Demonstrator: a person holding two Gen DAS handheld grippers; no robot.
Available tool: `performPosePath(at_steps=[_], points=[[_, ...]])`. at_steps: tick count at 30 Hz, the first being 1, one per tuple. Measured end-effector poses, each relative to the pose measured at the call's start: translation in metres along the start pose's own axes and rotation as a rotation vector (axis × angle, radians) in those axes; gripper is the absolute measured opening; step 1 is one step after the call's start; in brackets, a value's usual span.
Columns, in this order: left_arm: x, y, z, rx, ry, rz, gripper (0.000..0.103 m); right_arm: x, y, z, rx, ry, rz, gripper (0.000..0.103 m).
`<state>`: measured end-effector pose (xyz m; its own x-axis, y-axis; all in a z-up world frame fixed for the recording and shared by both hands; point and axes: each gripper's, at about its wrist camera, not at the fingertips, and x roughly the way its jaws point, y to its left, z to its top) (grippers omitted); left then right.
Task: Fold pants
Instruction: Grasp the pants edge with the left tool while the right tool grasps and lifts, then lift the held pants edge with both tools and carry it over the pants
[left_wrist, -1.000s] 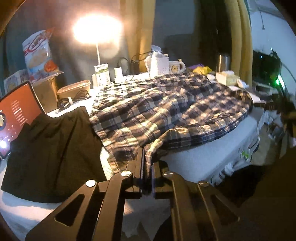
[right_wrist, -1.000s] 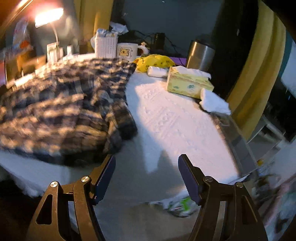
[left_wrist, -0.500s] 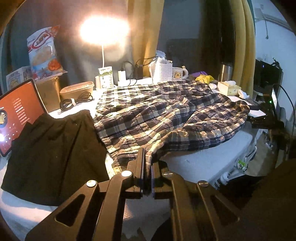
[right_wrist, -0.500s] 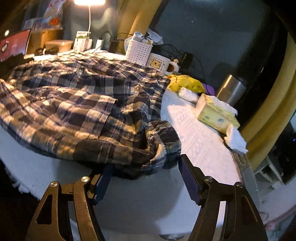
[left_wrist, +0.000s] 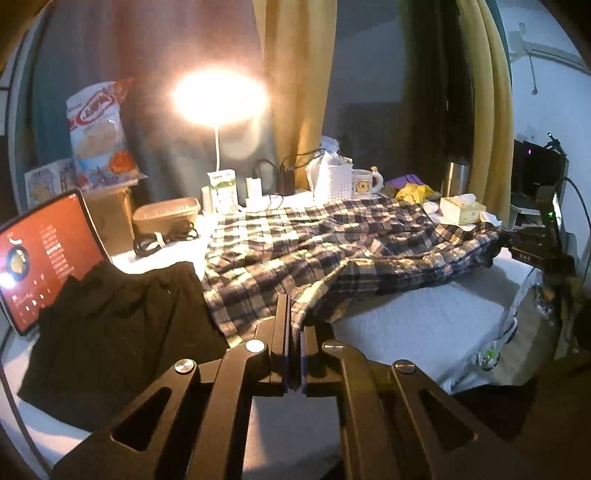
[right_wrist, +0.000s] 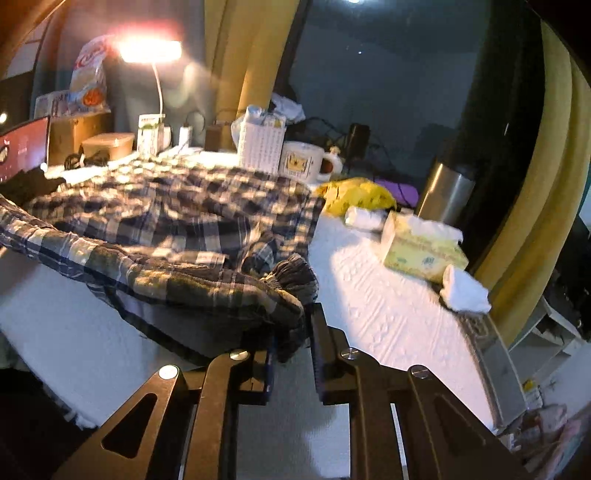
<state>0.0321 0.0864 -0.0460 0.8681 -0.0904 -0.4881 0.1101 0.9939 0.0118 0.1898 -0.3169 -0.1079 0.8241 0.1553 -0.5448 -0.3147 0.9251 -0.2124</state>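
Observation:
Plaid pants (left_wrist: 332, 243) lie spread across the white-covered table (left_wrist: 424, 317). My left gripper (left_wrist: 293, 306) is shut on a near edge of the pants, and the cloth rises into its jaws. In the right wrist view the pants (right_wrist: 166, 206) end in a gathered elastic hem (right_wrist: 291, 277). My right gripper (right_wrist: 295, 321) has its jaws closing on that bunched end, with plaid cloth pinched between the fingers. The near edge of the pants hangs lifted off the table between the two grips.
A black garment (left_wrist: 110, 314) lies left of the pants, with a lit tablet (left_wrist: 40, 254) behind it. A lamp (left_wrist: 218, 96), basket (right_wrist: 262, 147), mug (right_wrist: 303, 162), steel flask (right_wrist: 447, 192) and tissue box (right_wrist: 421, 251) line the back and right.
The right gripper moved in on the pants' gathered end and its jaws closed on it. The left gripper stayed shut on the cloth and rose a little.

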Motion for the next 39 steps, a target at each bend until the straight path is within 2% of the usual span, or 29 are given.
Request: performPosePath(at_steps=[6,20,30,39], points=[[0.007,0.008,0.023,0.003,-0.009,0.030,0.003,-0.006,-0.010,0.020,0.043,-0.048,0.032,0.016],[0.020,0.018,0.079,0.029,-0.092,0.074,0.003,-0.001,-0.034,0.065,0.125,-0.131,0.090,0.015],[0.052,0.026,0.120,0.031,-0.145,0.067,0.003,0.020,-0.050,0.103,0.128,-0.177,0.071,0.011],[0.097,0.044,0.148,0.043,-0.142,0.076,0.003,0.054,-0.059,0.135,0.133,-0.190,0.064,0.011]])
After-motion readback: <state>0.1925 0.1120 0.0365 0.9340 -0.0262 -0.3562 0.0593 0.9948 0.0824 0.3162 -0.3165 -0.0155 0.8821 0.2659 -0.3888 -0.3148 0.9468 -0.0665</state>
